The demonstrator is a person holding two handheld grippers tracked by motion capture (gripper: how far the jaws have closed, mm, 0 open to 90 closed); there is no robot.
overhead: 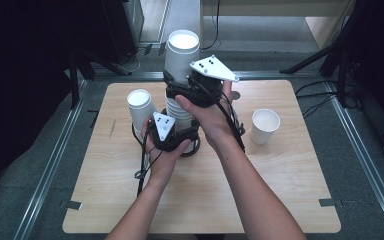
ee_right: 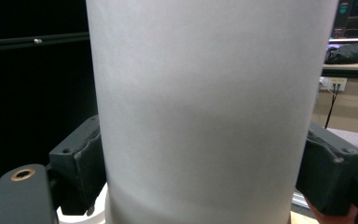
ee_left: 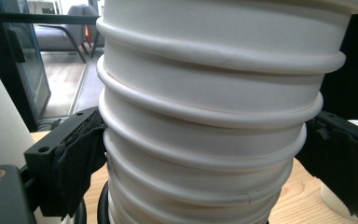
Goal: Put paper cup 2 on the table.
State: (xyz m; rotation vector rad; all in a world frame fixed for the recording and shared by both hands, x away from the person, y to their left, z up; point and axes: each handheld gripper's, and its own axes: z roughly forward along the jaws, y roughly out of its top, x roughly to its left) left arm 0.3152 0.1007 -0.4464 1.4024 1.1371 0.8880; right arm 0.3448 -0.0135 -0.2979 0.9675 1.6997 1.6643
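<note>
A tall stack of white paper cups (overhead: 180, 112) stands upright near the middle of the wooden table (overhead: 280, 190). In the left gripper view the rolled rims of the nested cups (ee_left: 209, 116) show one above the other, and I count at least 5 of them. The top cup (overhead: 182, 57) rises high above the rest of the stack, and its open mouth faces up.

The left gripper (overhead: 172, 134) holds the lower part of the stack. Its 2 black jaws stand wide and press on both sides of the rims, 1 at the left and 1 at the right in the left gripper view. The left hand (overhead: 164, 159) is around this gripper from below.

The right gripper (overhead: 182, 92) is higher, at the top cup. In the right gripper view the smooth wall of this cup (ee_right: 205, 112) stands between the 2 jaws, and both pads touch it, so the jaws hold the cup. The right hand (overhead: 207, 117) grips the tool from the right side.

Just left of the stack, 1 more white cup (overhead: 141, 106) stands upright behind the left gripper. Another single cup (overhead: 265, 126) stands well apart at the right side of the table.

I can read no writing, brand or label on any cup; their walls are plain white.
</note>
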